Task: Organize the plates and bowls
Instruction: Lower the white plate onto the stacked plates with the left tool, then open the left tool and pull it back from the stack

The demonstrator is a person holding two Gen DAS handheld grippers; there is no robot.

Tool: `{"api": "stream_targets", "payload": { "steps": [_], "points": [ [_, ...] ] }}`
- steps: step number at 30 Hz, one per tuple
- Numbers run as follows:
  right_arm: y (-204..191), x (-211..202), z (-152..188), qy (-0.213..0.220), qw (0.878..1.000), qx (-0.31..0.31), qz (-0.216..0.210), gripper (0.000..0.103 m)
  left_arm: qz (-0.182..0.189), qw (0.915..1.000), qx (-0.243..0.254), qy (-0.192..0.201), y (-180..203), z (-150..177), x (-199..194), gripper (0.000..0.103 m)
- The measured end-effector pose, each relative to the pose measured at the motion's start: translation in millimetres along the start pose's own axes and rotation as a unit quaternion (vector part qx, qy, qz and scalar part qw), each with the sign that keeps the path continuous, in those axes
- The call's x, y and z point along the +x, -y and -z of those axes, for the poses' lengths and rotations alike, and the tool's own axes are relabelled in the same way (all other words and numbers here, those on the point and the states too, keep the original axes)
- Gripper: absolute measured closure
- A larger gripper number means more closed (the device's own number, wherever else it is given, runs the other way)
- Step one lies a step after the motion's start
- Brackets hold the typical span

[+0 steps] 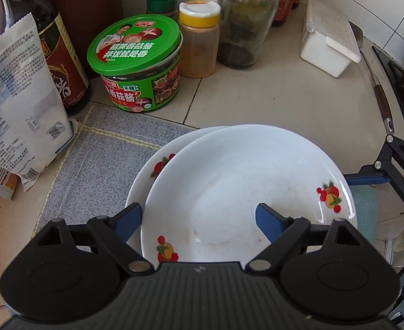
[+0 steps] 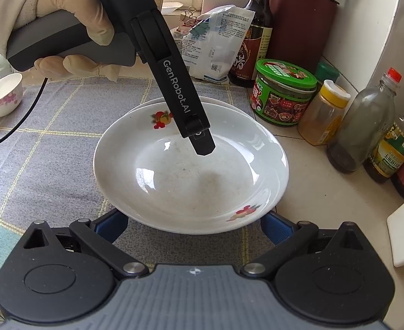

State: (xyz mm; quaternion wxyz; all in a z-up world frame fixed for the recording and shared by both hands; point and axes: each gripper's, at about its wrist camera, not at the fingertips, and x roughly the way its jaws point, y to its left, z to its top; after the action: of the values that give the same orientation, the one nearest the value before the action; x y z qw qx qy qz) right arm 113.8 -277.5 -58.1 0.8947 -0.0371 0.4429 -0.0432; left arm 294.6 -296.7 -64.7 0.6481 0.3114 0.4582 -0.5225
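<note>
Countertop; left tool (image 1: 198, 217) open astride plate (image 1: 246, 181).

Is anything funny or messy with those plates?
Yes. The top plate sits off-centre on the lower plate, so the stack is uneven, and its middle has brownish smudges. Nothing looks broken or spilled.

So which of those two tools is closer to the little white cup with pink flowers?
Left. The left tool hangs over the stacked plates, on the side nearer the cup. The right tool sits at the plates' opposite rim, farther from the cup.
</note>
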Motion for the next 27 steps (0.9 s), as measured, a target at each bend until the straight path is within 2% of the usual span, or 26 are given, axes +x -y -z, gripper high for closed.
{"api": "stream_targets", "payload": {
  "steps": [5, 9, 12, 14, 22, 27],
  "points": [
    [-0.6, 1.3, -1.3, -0.003, 1.0, -0.005, 0.003, 0.0, -0.008, 0.9999, 0.006, 0.008, 3.3, 2.3, -4.5, 0.014],
    [-2.2, 2.5, -2.8, -0.004, 1.0, -0.01, 0.006, 0.0, 0.021, 0.9996, 0.01, 0.016, 10.3, 3.5, -9.3, 0.013],
    [-4.5, 1.3, -6.4, 0.004, 1.0, -0.019, 0.011, 0.0, -0.007, 0.9991, 0.037, 0.019, 21.9, 5.3, -8.6, 0.013],
    [-3.9, -1.1, -8.5, 0.009, 1.0, -0.021, 0.017, 0.0, -0.006, 0.999, 0.033, 0.029, 21.2, 6.7, -13.6, 0.013],
    [7.6, -5.2, -7.9, 0.022, 1.0, 0.005, 0.017, 0.0, -0.037, 0.993, 0.0, 0.112, 19.6, 21.2, -40.3, 0.009],
    [5.5, -4.5, -7.4, 0.024, 1.0, 0.007, 0.016, 0.0, -0.05, 0.9877, -0.03, 0.145, 21.2, 29.6, -51.2, 0.006]
  ]
}}
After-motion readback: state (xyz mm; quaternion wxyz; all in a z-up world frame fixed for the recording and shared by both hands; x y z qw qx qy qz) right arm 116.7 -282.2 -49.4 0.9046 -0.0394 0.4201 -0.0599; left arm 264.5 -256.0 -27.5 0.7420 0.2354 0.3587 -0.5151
